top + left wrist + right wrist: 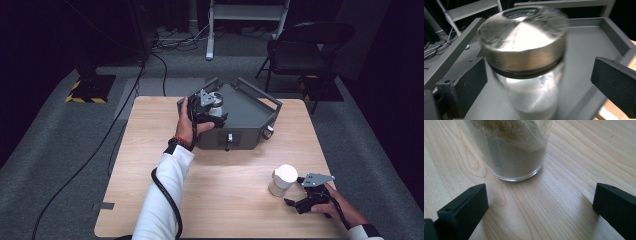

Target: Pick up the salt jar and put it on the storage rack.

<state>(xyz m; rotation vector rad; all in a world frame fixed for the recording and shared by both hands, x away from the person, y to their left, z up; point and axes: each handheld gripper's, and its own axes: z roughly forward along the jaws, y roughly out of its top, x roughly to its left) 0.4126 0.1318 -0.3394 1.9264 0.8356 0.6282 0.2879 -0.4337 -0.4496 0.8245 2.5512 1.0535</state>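
The metal-lidded jar [524, 65] already stands in the grey tray [250, 107], left hand-held gripper [212, 112] spread around it — the powder jar [281, 180] waits on the table [225, 200], right hand-held gripper [300, 192] spread just short.

- Two grippers: the left gripper [216, 116] and the right gripper [295, 194]; each has two black jaws
- Two hands, one on each gripper: left hand [186, 127]; right hand [334, 200]
- Two jars: one with a metal lid [524, 50] in the tray; one with a white lid [282, 180] on the table, part filled with pale powder [509, 147]
- One grey tray [250, 107]
- One wooden table [225, 190]
- One dark chair [300, 50] beyond the table
- One white frame [247, 15] at the back
- Two yellow-and-black striped floor plates: one at left [90, 90]; one at right [320, 87]
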